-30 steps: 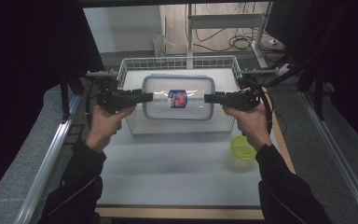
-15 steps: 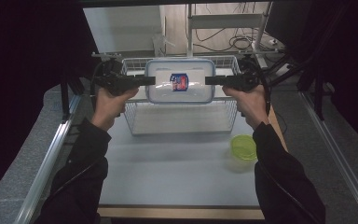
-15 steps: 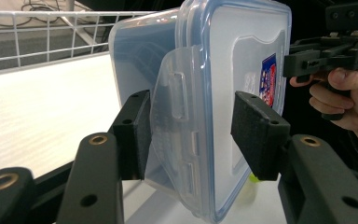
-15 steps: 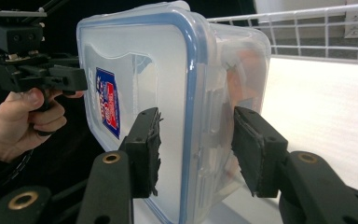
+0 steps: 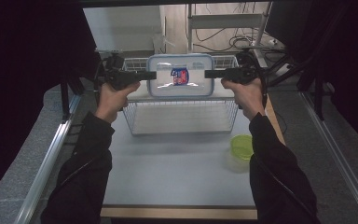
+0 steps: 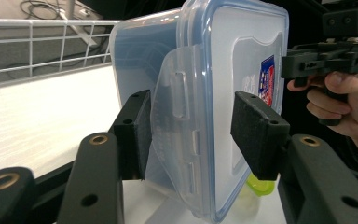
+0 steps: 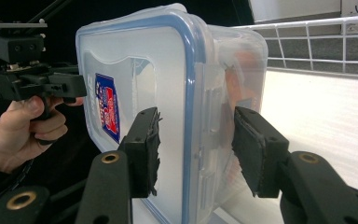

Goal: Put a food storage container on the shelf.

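**Box held up between both grippers, over the basket**

Left gripper (image 5: 145, 74) and right gripper (image 5: 213, 73) each meet one short end of the plastic box (image 5: 181, 82), which hangs clear above the wire basket (image 5: 182, 122).

Left gripper view: left gripper (image 6: 189, 135) straddles the box (image 6: 205, 84) end. Jaws are parted; one pad sits against the box body side, the other stands just off the lid (image 6: 242, 93) face. The side latch (image 6: 177, 98) is between the fingers (image 6: 256, 133). Can't tell if it's a firm clamp.

Right gripper view: same picture mirrored. Right gripper (image 7: 193, 151) has the blue-rimmed lid (image 7: 135, 88) edge and latch between its fingers (image 7: 142, 149), one pad on the lid face, the other close to the body. Contact on that far pad is unclear.

Red-blue label (image 5: 180, 76) is on the lid, between the two sets of fingertips. Something orange shows through the box wall (image 7: 237, 79) beyond the right fingers.

Green-lidded tub (image 5: 240, 148) sits on the table (image 5: 168, 172), below the right forearm, well apart from the box.
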